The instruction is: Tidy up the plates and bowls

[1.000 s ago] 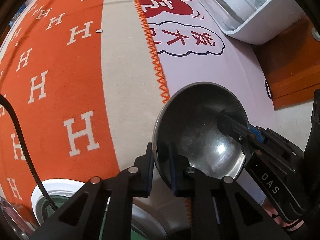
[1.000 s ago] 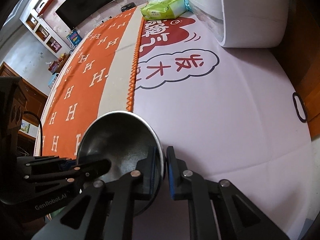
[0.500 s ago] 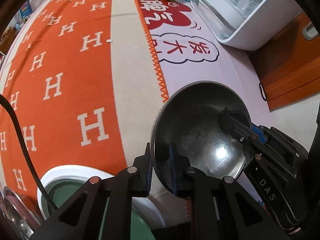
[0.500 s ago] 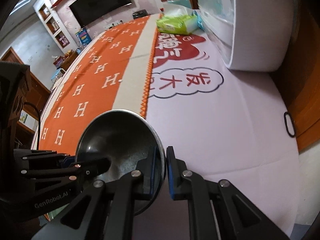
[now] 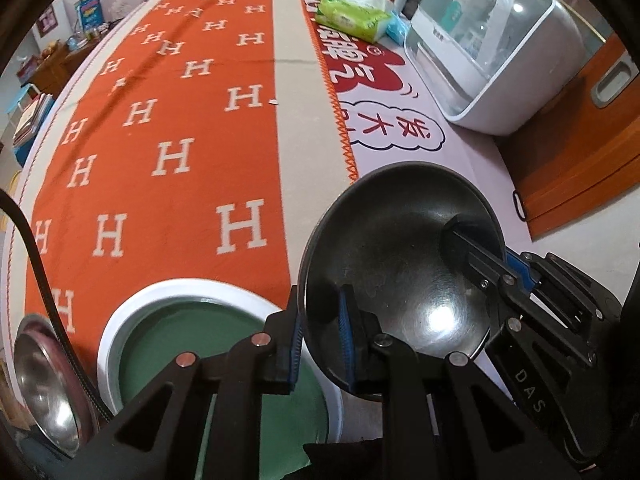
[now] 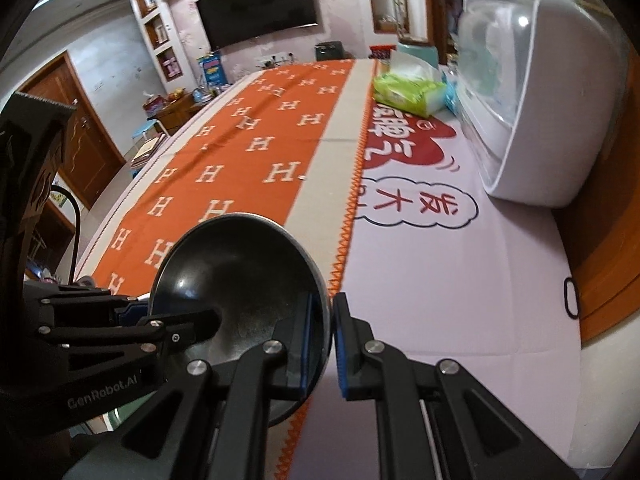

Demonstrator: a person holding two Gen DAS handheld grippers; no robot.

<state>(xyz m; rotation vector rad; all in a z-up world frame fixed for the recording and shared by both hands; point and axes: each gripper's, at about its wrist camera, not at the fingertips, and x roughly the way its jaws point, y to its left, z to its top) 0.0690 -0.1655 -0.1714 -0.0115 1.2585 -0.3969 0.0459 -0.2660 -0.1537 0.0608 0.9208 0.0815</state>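
A steel bowl (image 5: 396,248) is held in the air by both grippers. My left gripper (image 5: 320,340) is shut on its near rim. My right gripper (image 6: 330,340) is shut on the opposite rim; in the left wrist view it reaches in from the right (image 5: 480,256). The bowl also shows in the right wrist view (image 6: 240,264), with the left gripper (image 6: 176,324) clamped on its left side. Below the bowl a white plate with a green centre (image 5: 132,316) lies on the table. A second steel bowl (image 5: 44,376) sits at the lower left edge.
An orange cloth with white H letters (image 5: 168,120) covers the table's left half, a pale pink mat (image 6: 440,272) the right. A white cabinet with a clear door (image 5: 488,52) and a green tissue pack (image 5: 352,18) stand at the far right. A black cable (image 5: 36,256) hangs at left.
Both grippers have lifted and tilted back with the bowl still clamped. More of the green plate, the second steel bowl and the room beyond the table have come into view.
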